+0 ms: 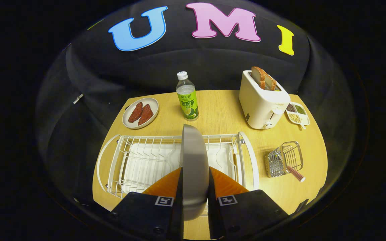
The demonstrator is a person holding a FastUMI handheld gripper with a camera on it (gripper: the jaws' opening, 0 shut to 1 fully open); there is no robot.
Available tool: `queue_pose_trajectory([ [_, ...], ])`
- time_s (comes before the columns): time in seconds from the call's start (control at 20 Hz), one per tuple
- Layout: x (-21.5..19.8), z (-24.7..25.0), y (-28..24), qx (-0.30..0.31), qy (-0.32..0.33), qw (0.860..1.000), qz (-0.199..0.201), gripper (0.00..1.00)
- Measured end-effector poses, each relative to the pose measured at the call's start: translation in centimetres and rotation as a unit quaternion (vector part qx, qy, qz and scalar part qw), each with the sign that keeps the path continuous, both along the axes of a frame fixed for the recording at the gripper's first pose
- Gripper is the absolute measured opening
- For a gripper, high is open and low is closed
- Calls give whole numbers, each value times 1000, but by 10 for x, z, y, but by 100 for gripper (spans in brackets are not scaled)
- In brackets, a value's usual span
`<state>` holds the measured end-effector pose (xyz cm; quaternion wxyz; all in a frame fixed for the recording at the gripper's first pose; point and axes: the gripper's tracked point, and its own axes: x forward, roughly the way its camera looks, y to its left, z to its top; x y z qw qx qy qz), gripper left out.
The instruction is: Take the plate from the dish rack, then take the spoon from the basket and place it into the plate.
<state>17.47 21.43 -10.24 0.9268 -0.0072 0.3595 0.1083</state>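
Fingers: the gripper (194, 187) clamped the plate (193, 157) edge-on, upright between both fingers.
Plate: held over the dish rack (139, 157).
Spoon: handle leaned from the basket (285, 160), right of the fingers.

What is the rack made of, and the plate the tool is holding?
The dish rack looks like thin metal wire coated glossy white: slim bent rods, open gaps. The plate, held edge-up between the tool fingers, looks like matte grey ceramic or plastic; its smooth dull surface doesn't settle which.
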Motion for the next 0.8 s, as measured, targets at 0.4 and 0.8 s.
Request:
queue_pose_trajectory([
  [0.4,5,22,-12,5,-14,1000,1,24],
  [0.8,-16,37,-65,4,-49,998,26,23],
])
